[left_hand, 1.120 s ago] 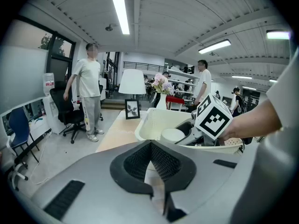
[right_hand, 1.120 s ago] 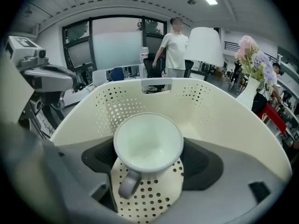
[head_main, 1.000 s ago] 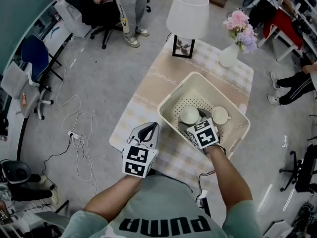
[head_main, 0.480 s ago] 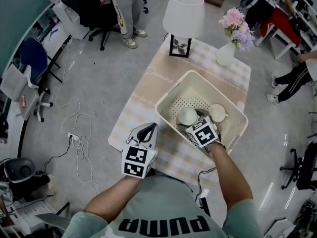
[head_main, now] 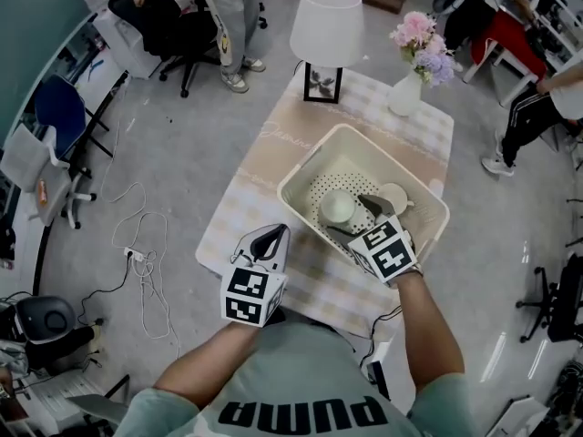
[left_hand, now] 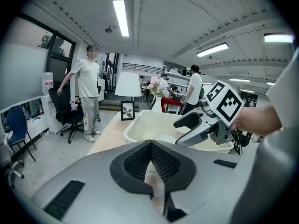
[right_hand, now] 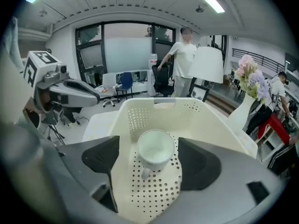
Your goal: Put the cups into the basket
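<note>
A cream perforated basket (head_main: 301,176) stands on the small checked table (head_main: 232,221). Two white cups lie inside it: one (head_main: 336,206) near the middle and another (head_main: 394,197) to its right. My right gripper (head_main: 357,218) hangs over the basket's near rim, open; in the right gripper view the middle cup (right_hand: 154,147) rests on the basket floor (right_hand: 159,190) between and beyond the spread jaws, untouched. The left gripper (head_main: 267,241) hovers over the table's near-left part, shut and empty, with its jaws pressed together in the left gripper view (left_hand: 151,162).
A white lamp (head_main: 326,21), a small picture frame (head_main: 319,85) and a vase of flowers (head_main: 405,91) stand at the table's far end. People stand and sit around the room. Office chairs (head_main: 41,162) and a floor cable (head_main: 146,262) lie to the left.
My right gripper has drawn back toward me from the middle cup, which stays on the basket floor. The left gripper has hardly moved.
</note>
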